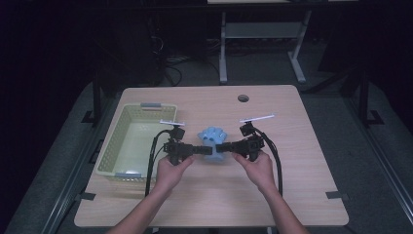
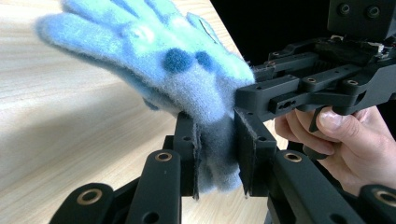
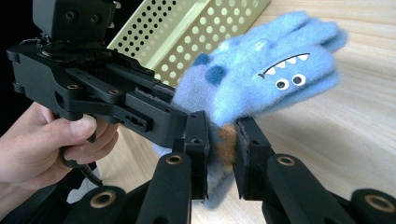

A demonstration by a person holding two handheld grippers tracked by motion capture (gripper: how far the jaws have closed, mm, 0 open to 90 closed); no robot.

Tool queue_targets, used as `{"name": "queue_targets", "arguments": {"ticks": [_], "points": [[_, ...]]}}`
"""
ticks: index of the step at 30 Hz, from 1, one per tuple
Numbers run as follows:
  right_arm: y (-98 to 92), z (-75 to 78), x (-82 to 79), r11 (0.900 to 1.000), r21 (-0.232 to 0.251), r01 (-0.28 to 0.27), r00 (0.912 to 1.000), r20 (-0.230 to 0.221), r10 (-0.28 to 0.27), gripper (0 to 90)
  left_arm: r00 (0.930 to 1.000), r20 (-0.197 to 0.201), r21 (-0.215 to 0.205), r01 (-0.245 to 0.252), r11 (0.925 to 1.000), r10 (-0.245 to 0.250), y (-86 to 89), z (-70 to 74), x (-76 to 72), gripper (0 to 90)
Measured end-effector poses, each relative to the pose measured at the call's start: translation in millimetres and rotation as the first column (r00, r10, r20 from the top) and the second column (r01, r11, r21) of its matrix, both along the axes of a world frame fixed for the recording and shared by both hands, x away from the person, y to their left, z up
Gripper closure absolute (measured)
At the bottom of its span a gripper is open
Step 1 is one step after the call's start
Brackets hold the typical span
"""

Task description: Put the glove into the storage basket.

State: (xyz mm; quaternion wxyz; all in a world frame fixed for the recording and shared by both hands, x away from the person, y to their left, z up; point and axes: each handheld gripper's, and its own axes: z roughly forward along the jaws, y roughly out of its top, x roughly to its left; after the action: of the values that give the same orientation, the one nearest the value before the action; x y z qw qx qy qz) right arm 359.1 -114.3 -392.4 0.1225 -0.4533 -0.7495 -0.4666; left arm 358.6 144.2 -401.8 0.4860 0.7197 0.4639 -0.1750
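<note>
Both tongs are clamped on the same thing: the left tongs (image 1: 202,149) and the right tongs (image 1: 223,147) meet nose to nose near the middle of the table (image 1: 292,161), each closed down on the cuff end of a fuzzy blue glove (image 1: 213,139). In the left gripper view the left tongs (image 2: 217,156) have their two black jaws pressed tight against the greyish-blue cuff of the glove (image 2: 159,60), with the fabric pinched flat between the pads; the right tongs (image 2: 247,95) come in from the right and bite the same cuff just above, and the person's right hand (image 2: 341,140) wraps their grip. In the right gripper view the right tongs (image 3: 220,151) squeeze a fold of the cuff where an orange-brown patch shows, while the left tongs (image 3: 180,123) reach in from the left, held by the person's left hand (image 3: 51,144). The glove (image 3: 271,79) has a monster face on it, with white teeth, two small eyes and darker blue spots, and its fingers point away from the person. A pale yellow perforated basket (image 1: 127,146) stands on the table to the left of the glove, near the left tongs but apart from them.
</note>
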Motion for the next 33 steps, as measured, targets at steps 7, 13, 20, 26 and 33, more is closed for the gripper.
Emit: {"name": "queue_targets", "arguments": {"ticks": [7, 13, 20, 26, 33], "points": [[6.8, 10.3, 3.6, 1.000, -0.005, -0.014, 0.9997, 0.018, 0.015, 77.2, 1.0000, 0.003, -0.023, 0.009, 0.9997, -0.009, 8.1, 6.9, 4.4, 72.4], [12.2, 16.4, 6.1, 1.000, 0.003, -0.017, 0.9995, 0.027, 0.017, 77.2, 0.9998, 0.015, -0.021, 0.017, 0.9996, -0.016, 14.0, 14.5, 7.1, 72.8], [19.6, 23.0, 7.5, 1.000, 0.016, -0.022, 0.9989, 0.041, 0.021, 77.2, 0.9995, 0.027, -0.021, 0.019, 0.9996, -0.018, 24.4, 21.2, 8.6, 73.2], [30.8, 25.9, 10.4, 0.999, 0.022, -0.031, 0.9983, 0.051, 0.030, 77.1, 0.9994, 0.032, -0.020, 0.016, 0.9997, -0.015, 35.6, 25.8, 9.8, 73.3], [45.4, 28.9, 16.0, 0.998, 0.036, -0.042, 0.9978, 0.052, 0.040, 77.0, 0.9992, 0.041, -0.020, 0.007, 0.9998, -0.006, 51.1, 30.1, 12.5, 73.4]]}}
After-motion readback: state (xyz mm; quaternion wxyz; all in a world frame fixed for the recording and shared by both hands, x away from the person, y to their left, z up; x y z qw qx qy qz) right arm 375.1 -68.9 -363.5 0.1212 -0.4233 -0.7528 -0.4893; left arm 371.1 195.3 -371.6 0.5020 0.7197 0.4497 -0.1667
